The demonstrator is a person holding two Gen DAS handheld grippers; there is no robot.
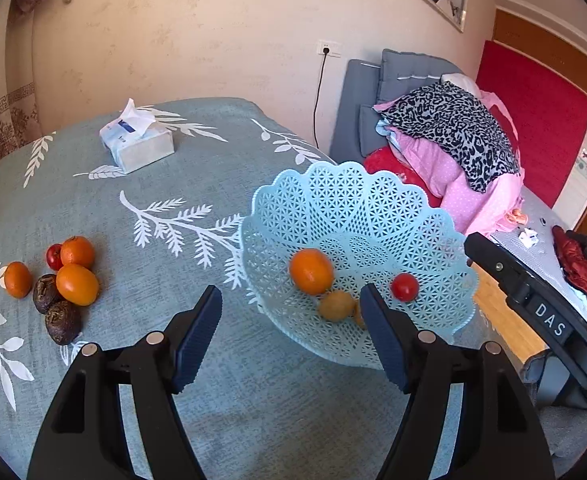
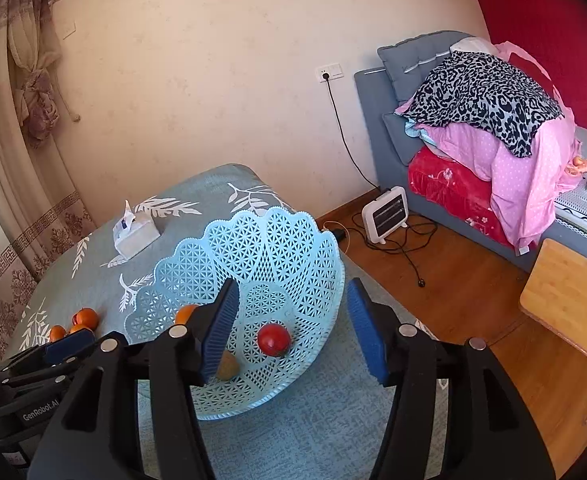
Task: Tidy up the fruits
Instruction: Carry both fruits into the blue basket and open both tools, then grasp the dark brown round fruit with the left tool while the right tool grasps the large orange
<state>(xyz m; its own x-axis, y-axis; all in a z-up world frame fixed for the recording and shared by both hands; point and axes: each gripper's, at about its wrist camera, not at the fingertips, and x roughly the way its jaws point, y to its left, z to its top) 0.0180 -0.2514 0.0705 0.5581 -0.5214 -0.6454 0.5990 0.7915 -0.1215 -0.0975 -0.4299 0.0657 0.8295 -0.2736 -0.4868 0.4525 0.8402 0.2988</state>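
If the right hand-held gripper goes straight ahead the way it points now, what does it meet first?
Probably the red fruit lying in the blue basket: it sits between the open fingers of the right hand-held gripper. Depth is unclear, so the basket floor may come first.

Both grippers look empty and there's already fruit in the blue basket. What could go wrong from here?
1. The basket sits near the table's corner, over the floor side; a nudge from the right gripper might slide it off.
2. The loose pile is tightly packed; the left gripper could roll neighbours away while grabbing one.
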